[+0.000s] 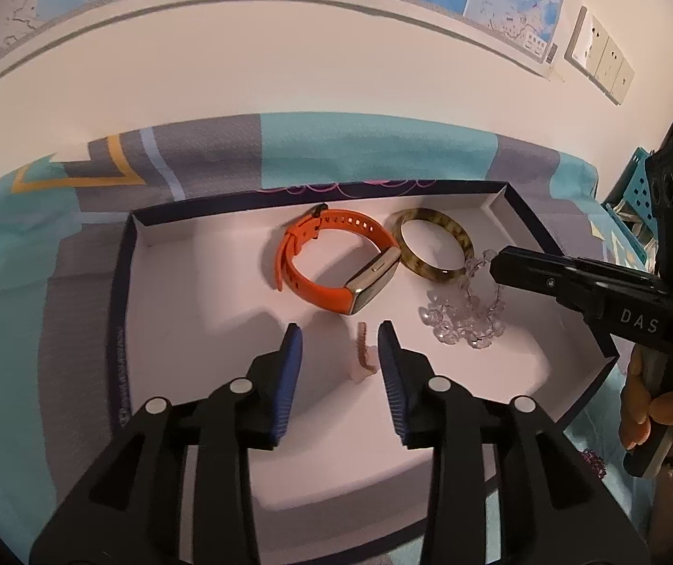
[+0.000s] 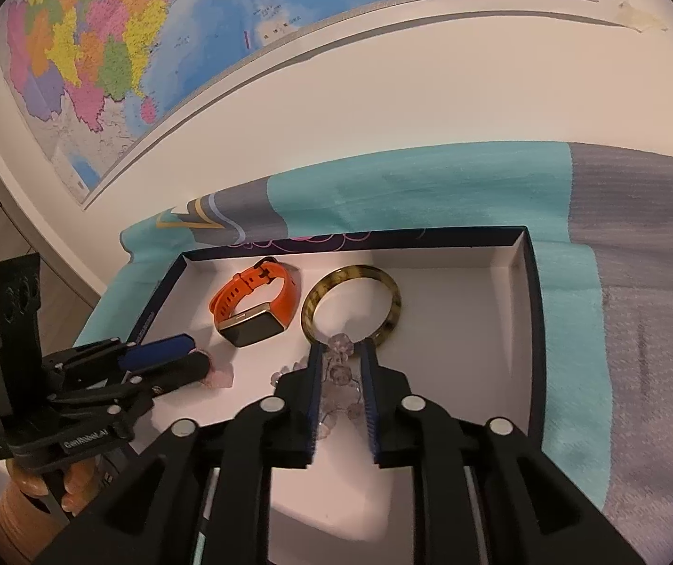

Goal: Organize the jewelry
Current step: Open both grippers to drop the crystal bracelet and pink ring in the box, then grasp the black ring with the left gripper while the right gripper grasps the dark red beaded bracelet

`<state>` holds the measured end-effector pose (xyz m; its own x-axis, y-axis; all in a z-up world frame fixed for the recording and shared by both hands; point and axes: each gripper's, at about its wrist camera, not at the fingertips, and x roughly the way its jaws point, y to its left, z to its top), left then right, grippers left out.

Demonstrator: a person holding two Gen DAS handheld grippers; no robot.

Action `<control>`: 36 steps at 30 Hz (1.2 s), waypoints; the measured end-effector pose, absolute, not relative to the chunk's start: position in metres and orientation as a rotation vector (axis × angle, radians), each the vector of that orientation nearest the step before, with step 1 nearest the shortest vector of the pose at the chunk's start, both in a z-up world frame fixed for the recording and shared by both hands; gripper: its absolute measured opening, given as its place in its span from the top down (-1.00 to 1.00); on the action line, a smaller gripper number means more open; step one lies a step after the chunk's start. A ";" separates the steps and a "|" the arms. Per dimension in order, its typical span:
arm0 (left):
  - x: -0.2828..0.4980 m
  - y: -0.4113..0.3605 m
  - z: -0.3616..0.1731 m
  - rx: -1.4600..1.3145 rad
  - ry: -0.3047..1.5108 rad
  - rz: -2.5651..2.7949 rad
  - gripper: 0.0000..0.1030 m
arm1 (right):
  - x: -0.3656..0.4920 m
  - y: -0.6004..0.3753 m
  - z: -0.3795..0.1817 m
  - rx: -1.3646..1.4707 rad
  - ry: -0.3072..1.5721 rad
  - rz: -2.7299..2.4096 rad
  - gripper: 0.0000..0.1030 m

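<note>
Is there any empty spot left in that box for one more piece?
Yes: the box floor is bare between the left wall and the orange watch, and along the right wall beyond the brown bangle. The middle is crowded: watch, bangle, clear bead bracelet, small pink piece.

It looked like a room in a home, most likely a bedroom. A bed spread with a teal and grey patterned sheet [image 2: 430,183] stood against a plain cream wall [image 1: 336,56], and a large coloured paper map [image 2: 115,47] hung above the bed's far edge. A bank of wall sockets [image 1: 600,56] sat near the map's right corner, beside a teal plastic basket [image 1: 633,216].
</note>
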<state>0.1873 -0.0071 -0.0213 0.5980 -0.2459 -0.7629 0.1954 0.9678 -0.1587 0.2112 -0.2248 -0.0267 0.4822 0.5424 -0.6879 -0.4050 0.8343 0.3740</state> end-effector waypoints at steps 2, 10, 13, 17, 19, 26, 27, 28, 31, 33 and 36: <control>0.184 -0.005 -0.018 -0.064 0.885 -0.254 0.24 | 0.210 -0.226 -0.026 0.164 0.896 0.578 0.62; 0.154 0.006 0.001 -0.089 0.827 -0.265 -0.01 | 0.198 -0.234 -0.022 0.171 0.891 0.584 0.52; 0.141 0.011 0.007 -0.115 0.806 -0.286 -0.06 | 0.190 -0.236 -0.017 0.170 0.880 0.593 0.45; 0.119 0.016 0.012 -0.119 0.777 -0.278 -0.14 | 0.172 -0.240 -0.009 0.165 0.863 0.620 0.36; 0.110 0.020 0.014 -0.120 0.767 -0.279 -0.17 | 0.162 -0.241 -0.005 0.160 0.851 0.639 0.23; 0.076 0.030 0.013 -0.110 0.755 -0.271 -0.24 | 0.117 -0.249 0.007 0.098 0.827 0.681 0.12; 0.071 0.032 0.012 -0.110 0.755 -0.270 -0.26 | 0.109 -0.252 0.009 0.089 0.821 0.682 0.08; 0.066 0.034 0.012 -0.110 0.755 -0.264 -0.27 | 0.103 -0.255 0.010 0.084 0.816 0.682 0.08; 0.056 0.035 0.010 -0.106 0.756 -0.253 -0.27 | 0.090 -0.262 0.009 0.091 0.815 0.677 0.07; 0.050 0.035 0.008 -0.106 0.757 -0.251 -0.27 | 0.083 -0.265 0.005 0.091 0.826 0.667 0.07; 0.042 0.034 0.005 -0.101 0.760 -0.248 -0.31 | 0.074 -0.263 -0.004 0.064 0.857 0.661 0.06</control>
<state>0.0418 0.0339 0.0045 0.6975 -0.2586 -0.6683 0.1861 0.9660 -0.1796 0.0737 -0.2625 -0.0044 0.4695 0.5635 -0.6797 -0.5135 0.8005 0.3090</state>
